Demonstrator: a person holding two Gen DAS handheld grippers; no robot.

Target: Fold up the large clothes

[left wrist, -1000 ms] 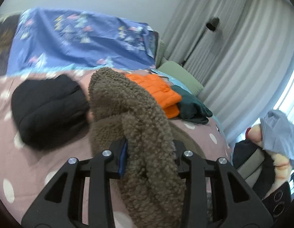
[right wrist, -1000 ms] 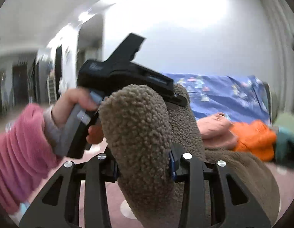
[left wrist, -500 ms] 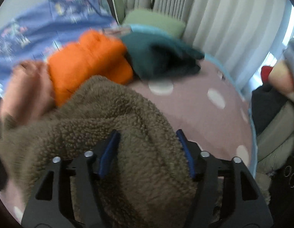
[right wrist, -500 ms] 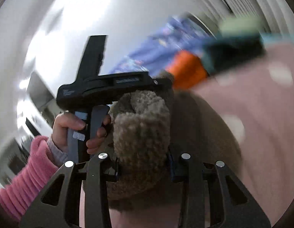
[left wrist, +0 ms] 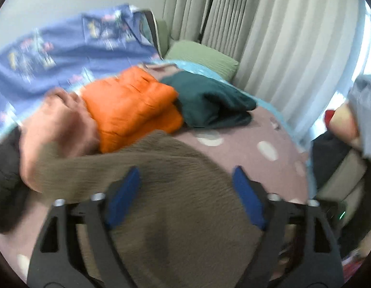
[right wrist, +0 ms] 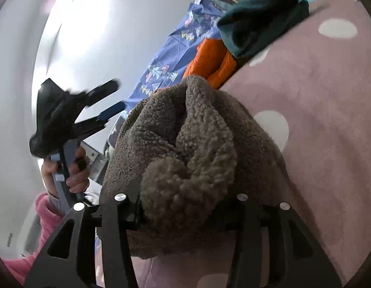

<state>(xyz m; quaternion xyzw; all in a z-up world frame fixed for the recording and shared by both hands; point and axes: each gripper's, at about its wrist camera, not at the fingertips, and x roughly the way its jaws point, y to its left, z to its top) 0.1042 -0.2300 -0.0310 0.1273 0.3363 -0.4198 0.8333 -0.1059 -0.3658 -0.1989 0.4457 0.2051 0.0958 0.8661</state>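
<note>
A brown fleece garment [left wrist: 180, 192] lies bunched on the pink dotted bed cover [left wrist: 264, 129]. My left gripper [left wrist: 185, 196] is open above it, its blue pads spread wide and clear of the fleece. It also shows in the right wrist view [right wrist: 106, 110], open, held up at the left by a hand in a pink sleeve. The fleece [right wrist: 185, 148] fills the space between the fingers of my right gripper [right wrist: 185, 211]. The jaws look spread, and the fleece hides the pads, so I cannot tell if they grip it.
Folded clothes lie at the far side of the bed: an orange jacket [left wrist: 132, 105], a dark green garment [left wrist: 209, 100], a pink one [left wrist: 60, 124] and a black one [left wrist: 5, 168]. A blue patterned quilt [left wrist: 65, 48] and green pillow [left wrist: 202, 55] sit behind. Curtains hang at right.
My left gripper has let go of the fleece and opened wide. The fleece has dropped onto the bed. My right gripper's jaws have spread apart and the view has tilted.
</note>
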